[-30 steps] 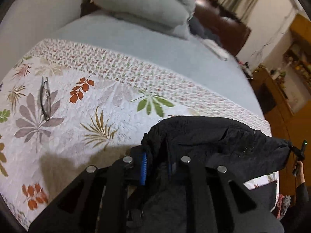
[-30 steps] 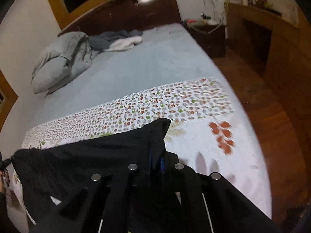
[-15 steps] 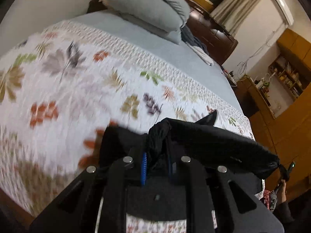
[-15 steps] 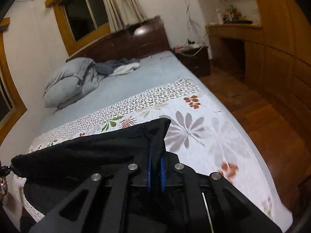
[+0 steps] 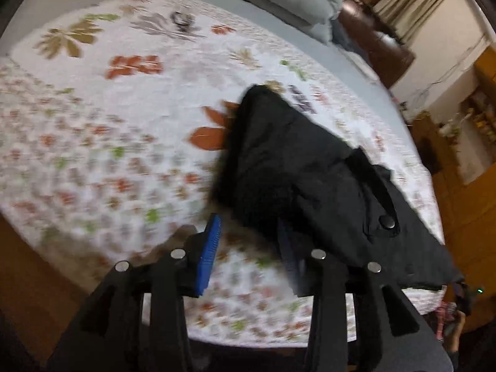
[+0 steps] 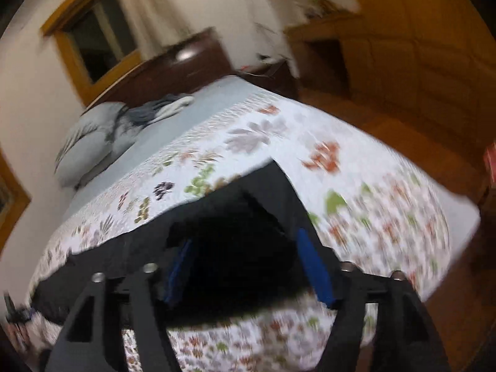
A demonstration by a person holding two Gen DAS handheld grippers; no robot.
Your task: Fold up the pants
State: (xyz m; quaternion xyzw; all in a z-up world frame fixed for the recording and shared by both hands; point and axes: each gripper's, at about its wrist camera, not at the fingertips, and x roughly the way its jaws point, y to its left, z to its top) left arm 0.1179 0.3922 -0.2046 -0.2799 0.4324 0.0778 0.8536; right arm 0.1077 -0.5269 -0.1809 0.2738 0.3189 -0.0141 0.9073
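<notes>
The black pants [image 5: 310, 170] lie spread on the floral quilt [image 5: 124, 124] near the foot of the bed, with a button showing on the fabric. My left gripper [image 5: 248, 221] is opening; its blue pads [image 5: 210, 248] stand apart and a corner of the pants lies loosely between the tips, not pressed. In the right wrist view the pants [image 6: 235, 217] run leftward across the quilt [image 6: 356, 201]. My right gripper [image 6: 243, 238] is opening wide, with the dark cloth between its blue pads [image 6: 313, 266] but untouched by them.
Grey pillows [image 6: 90, 145] and loose clothes lie at the head of the bed by a dark headboard [image 6: 192, 62]. A pair of glasses [image 5: 183, 18] rests on the far part of the quilt. Wooden floor [image 6: 403, 139] and cabinets [image 5: 465, 186] flank the bed's right side.
Both grippers were shut on the pants' edge and held it above the bed. They have swept down toward the foot, their jaws have parted, and the pants now lie on the quilt.
</notes>
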